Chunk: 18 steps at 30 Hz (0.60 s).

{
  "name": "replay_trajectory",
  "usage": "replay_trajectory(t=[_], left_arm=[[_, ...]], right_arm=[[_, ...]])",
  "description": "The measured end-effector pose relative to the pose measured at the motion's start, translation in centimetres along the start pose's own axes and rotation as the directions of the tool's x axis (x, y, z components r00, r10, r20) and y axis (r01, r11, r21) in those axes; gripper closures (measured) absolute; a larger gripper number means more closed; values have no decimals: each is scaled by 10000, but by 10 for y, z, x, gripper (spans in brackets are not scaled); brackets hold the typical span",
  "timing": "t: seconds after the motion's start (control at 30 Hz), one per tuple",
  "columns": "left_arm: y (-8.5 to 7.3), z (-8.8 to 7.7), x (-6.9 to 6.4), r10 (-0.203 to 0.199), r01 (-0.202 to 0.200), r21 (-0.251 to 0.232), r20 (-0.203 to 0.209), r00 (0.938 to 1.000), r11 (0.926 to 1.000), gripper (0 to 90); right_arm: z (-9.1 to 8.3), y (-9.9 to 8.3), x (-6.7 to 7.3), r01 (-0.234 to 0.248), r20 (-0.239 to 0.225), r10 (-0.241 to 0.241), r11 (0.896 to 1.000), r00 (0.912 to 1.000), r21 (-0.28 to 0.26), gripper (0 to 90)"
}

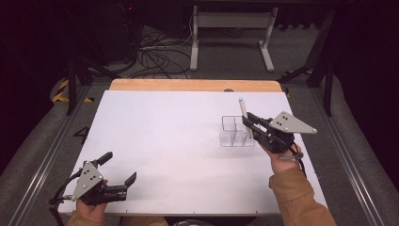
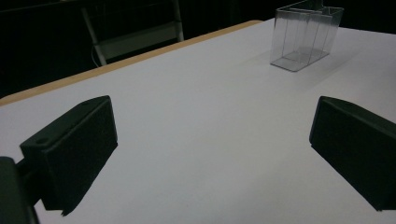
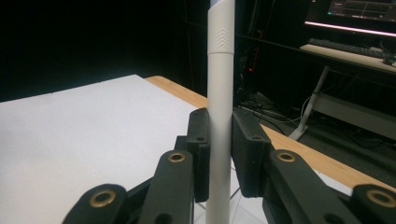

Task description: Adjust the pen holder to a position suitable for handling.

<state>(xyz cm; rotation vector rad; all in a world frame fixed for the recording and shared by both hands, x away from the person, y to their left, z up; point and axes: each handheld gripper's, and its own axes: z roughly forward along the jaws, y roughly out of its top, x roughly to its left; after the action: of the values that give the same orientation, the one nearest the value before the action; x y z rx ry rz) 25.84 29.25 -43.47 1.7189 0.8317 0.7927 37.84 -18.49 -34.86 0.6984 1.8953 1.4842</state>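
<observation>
Right gripper view showed the white marker (image 3: pixel 219 116) standing upright, clamped between the two black pads of the right gripper (image 3: pixel 219 154). From the high view, that marker (image 1: pixel 243 113) rose over the clear plastic organizer (image 1: pixel 233 132) on the white table (image 1: pixel 179 141), at its right side. Well apart, near the front left edge, the left gripper (image 1: pixel 120 167) rested with jaws spread wide, holding nothing.
</observation>
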Motion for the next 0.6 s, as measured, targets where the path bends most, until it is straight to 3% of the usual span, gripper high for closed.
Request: replay_trajectory(t=[0.23,0.6], left_arm=[[0,0,0,-30,30,7,-3,10000,10000,16],[0,1,1,-21,21,2,53,10000,10000,16]], right_arm=[[14,3,-9,-320,144,321,9994,9994,-98,780],[40,-1,-18,-338,384,342,9994,9987,-115,780]])
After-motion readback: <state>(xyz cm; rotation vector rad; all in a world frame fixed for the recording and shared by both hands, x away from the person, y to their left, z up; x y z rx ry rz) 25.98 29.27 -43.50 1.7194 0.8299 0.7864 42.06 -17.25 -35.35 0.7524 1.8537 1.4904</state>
